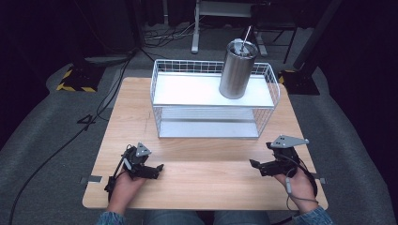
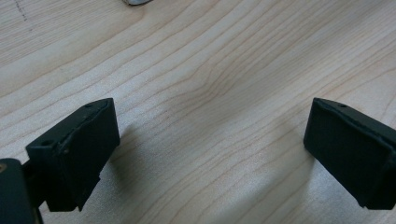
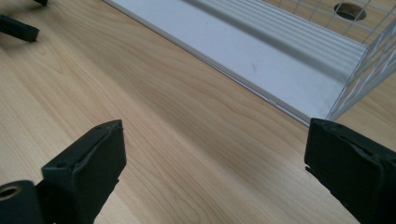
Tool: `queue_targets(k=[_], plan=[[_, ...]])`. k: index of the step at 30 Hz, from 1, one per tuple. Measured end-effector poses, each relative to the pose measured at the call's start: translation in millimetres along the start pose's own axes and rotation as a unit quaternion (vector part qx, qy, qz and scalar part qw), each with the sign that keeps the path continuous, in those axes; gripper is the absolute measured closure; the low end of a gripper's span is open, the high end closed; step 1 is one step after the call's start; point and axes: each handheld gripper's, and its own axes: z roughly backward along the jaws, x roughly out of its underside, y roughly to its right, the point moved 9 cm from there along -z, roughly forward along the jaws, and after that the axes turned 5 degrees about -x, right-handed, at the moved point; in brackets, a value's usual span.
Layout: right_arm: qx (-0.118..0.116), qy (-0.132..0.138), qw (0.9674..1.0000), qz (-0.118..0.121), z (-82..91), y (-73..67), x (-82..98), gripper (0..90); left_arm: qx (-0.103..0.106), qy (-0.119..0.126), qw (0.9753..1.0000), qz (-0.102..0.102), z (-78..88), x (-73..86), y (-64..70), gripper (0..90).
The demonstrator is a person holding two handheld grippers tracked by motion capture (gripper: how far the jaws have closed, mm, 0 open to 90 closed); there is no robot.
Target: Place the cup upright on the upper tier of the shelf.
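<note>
At the bottom of the high view two hands come in over the near edge of the wooden table (image 1: 202, 180). The left gripper (image 1: 157, 168) sits low in the lower left of the frame, resting on or just above the wood. In the left gripper view its jaws stand wide apart with nothing but bare wood grain between them. The right gripper (image 1: 255, 165) lies in the lower right, also low over the table and turned toward the middle. Its jaws are apart too, and the right gripper view shows only tabletop between them.

Farther up, in the middle of the frame, stands a white wire rack (image 1: 213, 101) with two shelves. The lower shelf (image 3: 261, 60) runs across the top of the right gripper view, bare and just beyond the jaws.

On the upper shelf, toward the right of the frame, a steel tumbler (image 1: 237, 70) stands upright with a lid and a straw.

Judging by this, the tumbler is already in place on the rack and both grippers are empty and well apart from it. Either the placing is finished, or a pick-up has not yet begun.
</note>
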Motion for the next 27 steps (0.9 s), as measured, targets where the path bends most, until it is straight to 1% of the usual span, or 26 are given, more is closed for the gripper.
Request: queue_targets(k=[1, 2, 3, 4, 5, 6, 7, 9, 11, 12, 16, 19, 23, 27], plan=[[0.000, 0.000, 1.0000, 0.000, 0.0, 0.0, 0.0, 6.0, 0.000, 0.000, 1.0000, 0.000, 0.0, 0.0, 0.0, 4.1], [0.002, -0.004, 1.0000, -0.004, -3.6, 0.6, 5.6, 6.0, -0.001, 0.000, 1.0000, -0.002, 0.1, -0.1, -0.4, 4.0], [0.002, -0.004, 1.0000, -0.004, -3.6, 0.6, 5.6, 6.0, -0.001, 0.000, 1.0000, -0.002, 0.1, -0.1, -0.4, 4.0], [-0.001, -0.009, 0.9999, -0.012, -7.5, 0.7, 12.0, 6.0, 0.000, 0.000, 1.0000, 0.000, 0.0, 0.0, 0.0, 4.0], [-0.001, -0.009, 0.9999, -0.012, -7.5, 0.7, 12.0, 6.0, 0.000, 0.000, 1.0000, 0.000, 0.0, 0.0, 0.0, 4.0], [0.002, -0.013, 0.9998, -0.018, -10.5, 1.7, 18.0, 6.0, 0.000, 0.000, 1.0000, 0.000, 0.0, 0.0, 0.0, 4.0], [0.002, -0.013, 0.9998, -0.018, -10.5, 1.7, 18.0, 6.0, 0.000, 0.000, 1.0000, 0.000, 0.0, 0.0, 0.0, 4.0], [0.004, -0.018, 0.9996, -0.020, -14.7, 2.3, 26.1, 6.1, 0.000, 0.000, 1.0000, 0.000, 0.0, 0.0, 0.0, 4.0], [0.004, -0.018, 0.9996, -0.021, -16.2, 2.3, 28.7, 6.1, 0.000, 0.000, 1.0000, 0.000, 0.0, 0.0, 0.0, 4.0], [0.000, -0.016, 0.9996, -0.021, -18.9, 1.7, 33.1, 6.1, 0.000, 0.000, 1.0000, 0.000, 0.0, 0.0, 0.0, 4.0], [-0.007, -0.008, 0.9996, -0.028, -22.4, 0.6, 38.0, 5.9, 0.000, 0.000, 1.0000, 0.000, 0.0, 0.0, 0.0, 4.0], [-0.006, -0.004, 0.9996, -0.028, -26.3, -0.2, 44.3, 5.9, 0.000, 0.000, 1.0000, -0.001, 0.0, 0.0, -0.2, 4.0], [-0.002, -0.009, 0.9997, -0.024, -31.0, -0.5, 52.1, 5.9, 0.000, 0.000, 1.0000, 0.000, 0.0, 0.0, 0.0, 4.0], [-0.003, -0.011, 0.9997, -0.023, -34.9, -1.0, 57.4, 5.9, 0.000, 0.000, 1.0000, 0.000, 0.0, 0.0, 0.0, 4.0]])
